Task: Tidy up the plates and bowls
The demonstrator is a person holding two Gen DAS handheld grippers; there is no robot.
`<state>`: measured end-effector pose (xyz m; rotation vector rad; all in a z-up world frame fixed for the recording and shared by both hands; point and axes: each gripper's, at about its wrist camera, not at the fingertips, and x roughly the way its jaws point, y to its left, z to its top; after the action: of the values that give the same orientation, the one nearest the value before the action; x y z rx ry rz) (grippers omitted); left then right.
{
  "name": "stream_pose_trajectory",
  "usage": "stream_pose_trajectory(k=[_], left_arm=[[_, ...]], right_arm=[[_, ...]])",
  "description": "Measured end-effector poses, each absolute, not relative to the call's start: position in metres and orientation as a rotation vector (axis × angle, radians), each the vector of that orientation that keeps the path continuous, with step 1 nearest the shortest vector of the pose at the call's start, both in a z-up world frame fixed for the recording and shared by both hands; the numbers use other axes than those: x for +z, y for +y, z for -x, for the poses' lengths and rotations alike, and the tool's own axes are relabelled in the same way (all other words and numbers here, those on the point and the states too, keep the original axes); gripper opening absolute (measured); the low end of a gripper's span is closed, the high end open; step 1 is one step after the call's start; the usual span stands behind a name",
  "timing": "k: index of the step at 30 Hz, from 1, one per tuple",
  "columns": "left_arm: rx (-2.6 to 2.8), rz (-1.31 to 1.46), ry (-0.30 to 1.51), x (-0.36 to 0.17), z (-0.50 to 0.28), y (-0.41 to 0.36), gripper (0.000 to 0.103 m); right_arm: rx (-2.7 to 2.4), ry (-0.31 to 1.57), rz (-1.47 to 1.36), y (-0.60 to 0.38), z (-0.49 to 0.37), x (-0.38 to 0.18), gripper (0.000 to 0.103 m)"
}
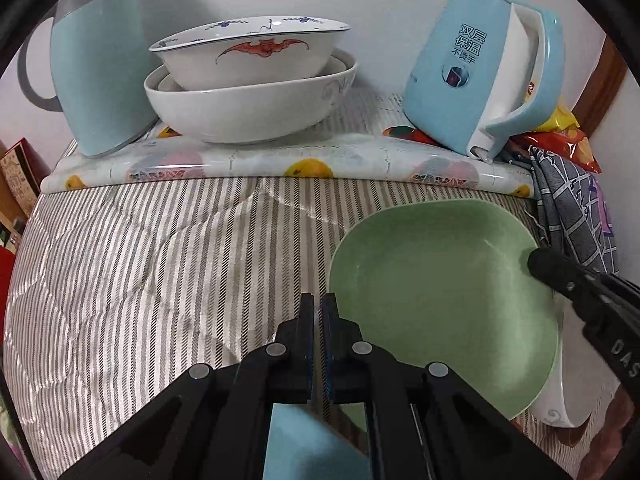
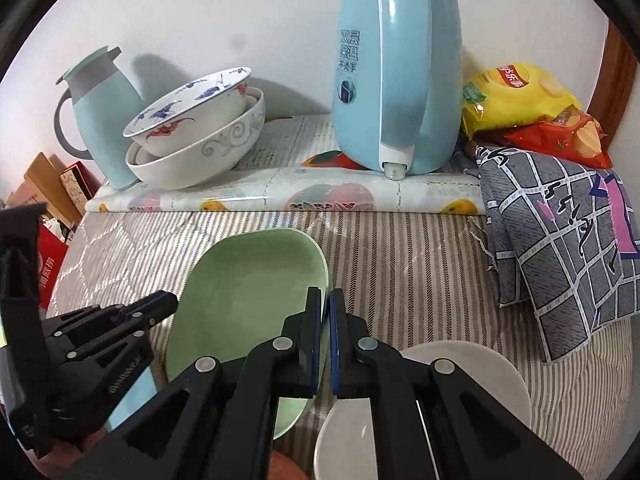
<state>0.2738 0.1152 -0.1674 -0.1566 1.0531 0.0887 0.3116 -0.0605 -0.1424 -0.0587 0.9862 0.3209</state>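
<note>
A pale green plate [image 1: 440,300] [image 2: 248,300] hangs between my two grippers over the striped cloth. My left gripper [image 1: 319,300] [image 2: 170,302] is shut at the plate's left rim. On the opposite rim my right gripper [image 2: 326,294] [image 1: 538,262] is shut, with green showing between its fingers. Under the plate's near corner sits a plain white bowl [image 1: 560,412] [image 2: 480,368]. At the back a bowl with blue and red patterns [image 1: 248,60] [image 2: 188,112] is nested with another in a large white bowl [image 1: 248,116] [image 2: 216,156].
A light blue kettle [image 1: 480,72] [image 2: 396,80] and a blue thermos jug [image 1: 96,72] [image 2: 104,120] flank the bowl stack on a fruit-print mat [image 1: 280,164]. Snack bags [image 2: 516,96] and a folded grey cloth [image 2: 560,240] lie right. Boxes [image 2: 40,184] stand at the left edge.
</note>
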Motion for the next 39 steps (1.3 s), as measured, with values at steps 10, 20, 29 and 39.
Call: stream_pose_trajectory(k=[10,20,29,39], left_arm=[[0.066,0.167,1.079,-0.179,-0.283,0.108,0.011],[0.067,0.170,1.050,-0.178,-0.282,0.107,0.008],[0.072,0.175,0.994,-0.151,-0.272,0.108,0.008],[0.093,0.175,0.957,-0.122,-0.240,0.114,0.008]], right_arm=[[0.317,1.041,0.071,-0.057,-0.325,-0.160,0.007],[0.306,1.050,0.105,-0.052,-0.332,-0.166,0.011],[0.304,0.998,0.062,-0.060,-0.324,-0.148,0.002],[0.319,0.951,0.046,-0.060,-0.293,-0.120,0.002]])
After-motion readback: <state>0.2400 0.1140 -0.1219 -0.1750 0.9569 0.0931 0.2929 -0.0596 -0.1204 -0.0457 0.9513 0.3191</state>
